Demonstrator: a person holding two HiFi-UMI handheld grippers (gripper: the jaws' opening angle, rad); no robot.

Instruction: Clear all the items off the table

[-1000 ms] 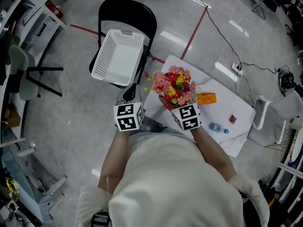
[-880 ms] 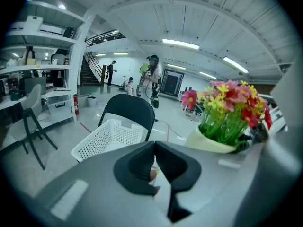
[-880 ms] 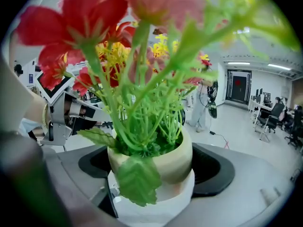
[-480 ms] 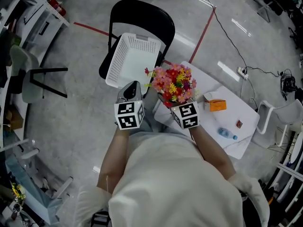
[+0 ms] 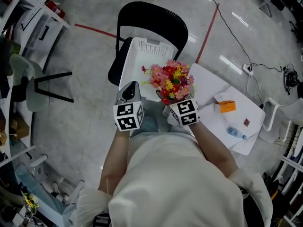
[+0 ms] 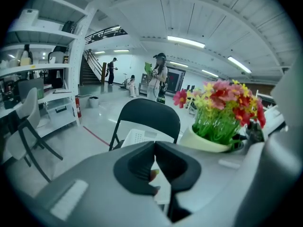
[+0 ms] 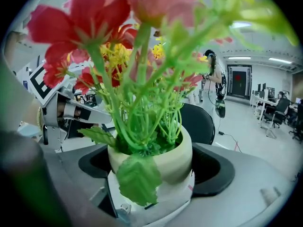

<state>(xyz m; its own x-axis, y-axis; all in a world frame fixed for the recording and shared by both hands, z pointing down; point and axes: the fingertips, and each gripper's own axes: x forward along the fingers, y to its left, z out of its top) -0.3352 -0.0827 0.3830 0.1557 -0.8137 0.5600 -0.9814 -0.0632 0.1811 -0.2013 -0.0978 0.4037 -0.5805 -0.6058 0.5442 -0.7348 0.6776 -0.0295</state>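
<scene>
Flowerpot [image 5: 170, 82] in right tool [image 5: 169, 100] has neared the basket [image 5: 142, 63].

The head view looks steeply down on the black chair [image 5: 151, 15]; both gripper views face it level, the right close behind the flower pot [image 7: 156, 160].

Pink, red, yellow flowers [image 5: 169, 81] over green stems, cream pot [image 7: 161, 161]. Beside the white table [image 5: 208, 94]: white perforated basket [image 5: 142, 60], black chair [image 5: 151, 18], red floor line [image 5: 207, 34]. On the table, orange box [image 5: 224, 106].
</scene>
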